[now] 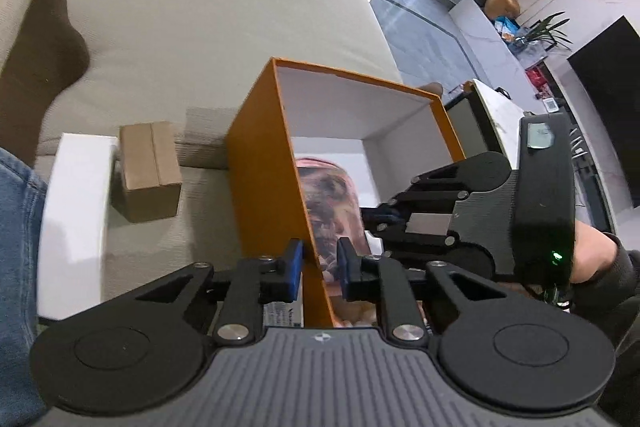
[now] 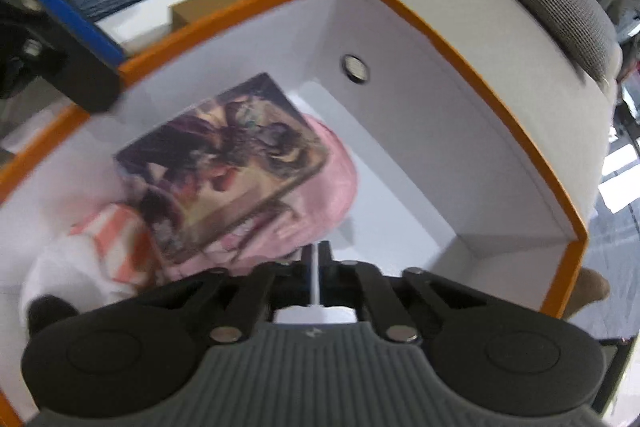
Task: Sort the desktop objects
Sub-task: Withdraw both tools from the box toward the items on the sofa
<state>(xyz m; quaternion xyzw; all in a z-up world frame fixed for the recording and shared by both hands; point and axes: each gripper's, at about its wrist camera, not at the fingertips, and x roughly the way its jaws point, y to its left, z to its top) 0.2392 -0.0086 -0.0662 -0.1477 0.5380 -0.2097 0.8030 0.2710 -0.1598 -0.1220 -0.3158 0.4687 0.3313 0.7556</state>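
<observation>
- Orange cardboard makes up the big box (image 1: 260,163), and its inside is white.
- It sits on a pale sofa (image 1: 200,27), close to a small brown box (image 1: 149,169) and a flat white box (image 1: 76,211).
- Inside it lie a picture box (image 2: 224,163) with dark swirly art, a pink soft thing (image 2: 332,179) and a striped cloth (image 2: 116,239).
- I think the walls are stiff but thin, so they could bend if squeezed hard. The big box looks light, and its smooth sides may slip.
- The left gripper (image 1: 318,263) is clamped on the near orange wall, one blue pad outside and one inside.
- The right gripper (image 2: 318,259) is pinched together on a thin white wall edge, seen between its pads.
- I would hold the rim on two sides like this, so the big box stays level.
</observation>
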